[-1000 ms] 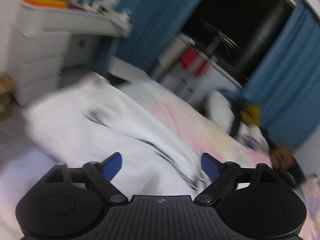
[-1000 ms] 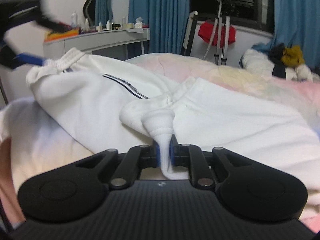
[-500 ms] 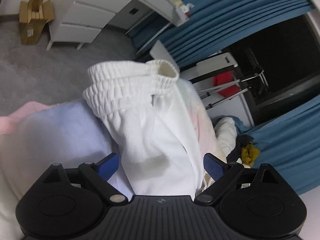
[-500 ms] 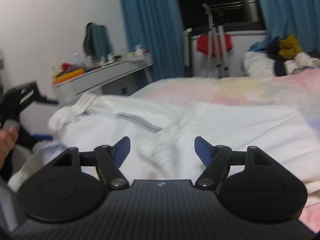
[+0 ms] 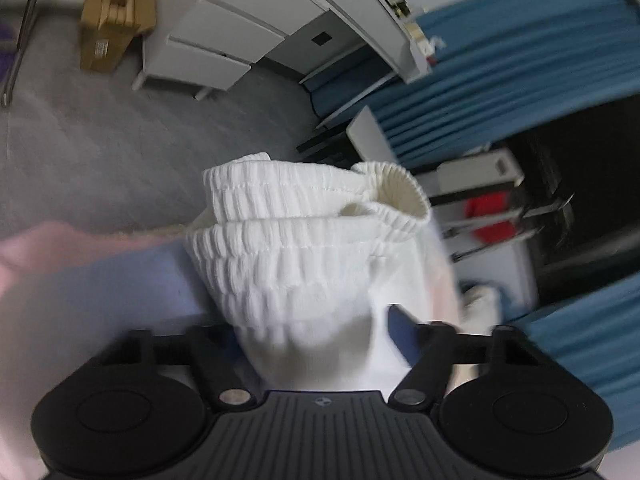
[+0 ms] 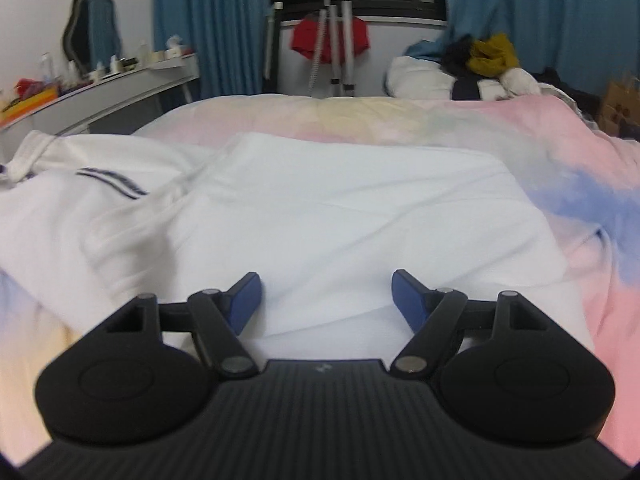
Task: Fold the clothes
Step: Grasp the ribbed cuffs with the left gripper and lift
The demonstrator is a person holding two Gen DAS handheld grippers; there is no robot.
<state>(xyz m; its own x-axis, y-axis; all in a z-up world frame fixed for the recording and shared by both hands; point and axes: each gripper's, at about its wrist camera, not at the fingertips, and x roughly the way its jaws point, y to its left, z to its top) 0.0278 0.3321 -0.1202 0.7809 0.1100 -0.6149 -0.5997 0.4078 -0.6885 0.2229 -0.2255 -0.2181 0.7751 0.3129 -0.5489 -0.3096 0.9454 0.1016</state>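
Left wrist view: the left gripper (image 5: 316, 340) straddles the ribbed waistband (image 5: 304, 248) of the white trousers (image 6: 320, 216), jaws apart, seemingly closing to lift that end. The right gripper (image 6: 325, 300) hovers spread over the trousers lying on the bed (image 6: 580, 168).

Each gripper, the left gripper (image 5: 320, 340) and the right gripper (image 6: 325, 300), has a matte black ribbed body with two round black discs at 4 and 8 o'clock, black linkage arms pinned by silver screws, blue fingertips (image 6: 246, 298), and a small centre emblem.
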